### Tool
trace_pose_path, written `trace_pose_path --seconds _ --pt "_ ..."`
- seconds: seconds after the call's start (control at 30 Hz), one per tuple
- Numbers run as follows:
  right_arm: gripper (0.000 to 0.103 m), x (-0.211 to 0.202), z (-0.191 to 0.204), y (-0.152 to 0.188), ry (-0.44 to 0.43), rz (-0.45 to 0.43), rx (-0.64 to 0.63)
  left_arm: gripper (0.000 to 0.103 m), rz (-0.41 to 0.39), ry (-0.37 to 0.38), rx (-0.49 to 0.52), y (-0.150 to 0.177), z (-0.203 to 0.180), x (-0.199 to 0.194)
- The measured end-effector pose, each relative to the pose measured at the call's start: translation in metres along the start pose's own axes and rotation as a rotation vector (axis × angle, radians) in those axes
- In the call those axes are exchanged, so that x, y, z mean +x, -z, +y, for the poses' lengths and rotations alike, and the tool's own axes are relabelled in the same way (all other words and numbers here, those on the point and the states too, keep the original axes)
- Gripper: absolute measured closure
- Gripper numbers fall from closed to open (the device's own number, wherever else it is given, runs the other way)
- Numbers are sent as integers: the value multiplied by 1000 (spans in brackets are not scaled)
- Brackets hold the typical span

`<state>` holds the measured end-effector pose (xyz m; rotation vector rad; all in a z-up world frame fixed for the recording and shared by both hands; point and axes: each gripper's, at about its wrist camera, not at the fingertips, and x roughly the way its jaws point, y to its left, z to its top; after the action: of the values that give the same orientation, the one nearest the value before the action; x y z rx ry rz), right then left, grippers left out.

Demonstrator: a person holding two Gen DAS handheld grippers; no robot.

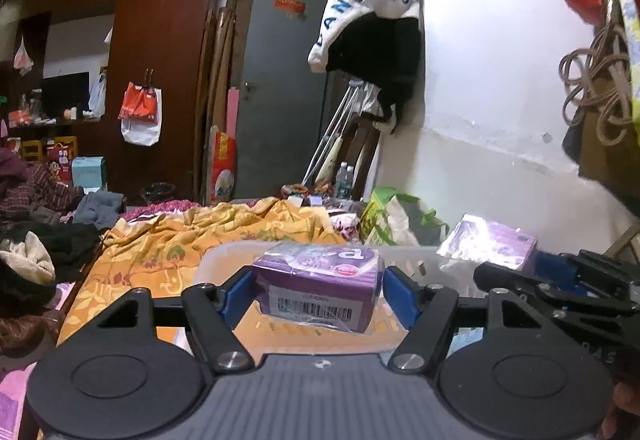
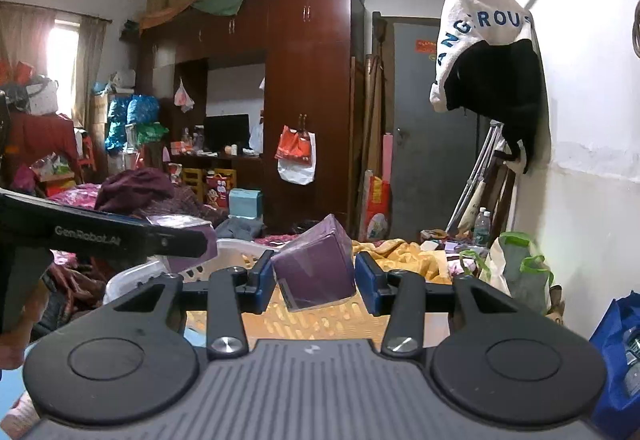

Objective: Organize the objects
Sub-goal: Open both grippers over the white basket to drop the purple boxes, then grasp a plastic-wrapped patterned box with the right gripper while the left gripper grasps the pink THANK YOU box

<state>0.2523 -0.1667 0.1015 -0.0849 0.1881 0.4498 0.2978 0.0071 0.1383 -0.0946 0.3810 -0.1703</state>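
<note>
hidden: basket (image 1: pixel 224 260) floor mostly blocked by both tongs; far rim only partly seen. Pack print blurred, unreadable.
left tongs (image 1: pixel 318 286): pinching left pack (image 1: pixel 320 282) across its sides, blue pads (image 1: pixel 240 294) touching.
left pack: purple, film-wrapped, barcode facing camera, level, above basket.
right tongs (image 2: pixel 314 276): pinching right pack (image 2: pixel 316 272), tilted, corner up, glossy wrap, above basket.
around: yellow blanket (image 1: pixel 180 236) beyond the basket; green bag (image 2: pixel 520 268) right of right tongs; left tongs' body crosses right view's left edge.
</note>
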Motion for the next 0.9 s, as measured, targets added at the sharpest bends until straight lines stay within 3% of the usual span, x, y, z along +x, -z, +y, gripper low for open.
trace_pose_path --seconds 0.03,0.1,0.2,0.33,0.47,0.6,0.7,0.8,0.9 --pt "48 1 1 1 4 5 6 9 8 -4 4 1 0 4" --pt "12 0 2 1 29 16 12 4 25 -29 29 6 0 6" --pt "0 -29 -1 9 53 -41 37 4 -14 -6 87 21 0 -24" --pt "0 -74 -21 41 17 -3 161 4 -37 40 110 59 6 -76" --pt "0 -113 -35 93 36 87 223 4 -65 -11 149 101 10 -117" --pt "0 -143 -51 130 54 81 332 4 -110 30 44 130 31 -149" --pt "6 -147 -50 136 16 86 336 8 -118 0 3 145 39 -160" --pt "19 -141 -37 132 75 108 266 10 -88 8 -4 147 38 -157" --pt "22 -132 -31 132 62 150 248 10 -50 16 18 153 30 -151"
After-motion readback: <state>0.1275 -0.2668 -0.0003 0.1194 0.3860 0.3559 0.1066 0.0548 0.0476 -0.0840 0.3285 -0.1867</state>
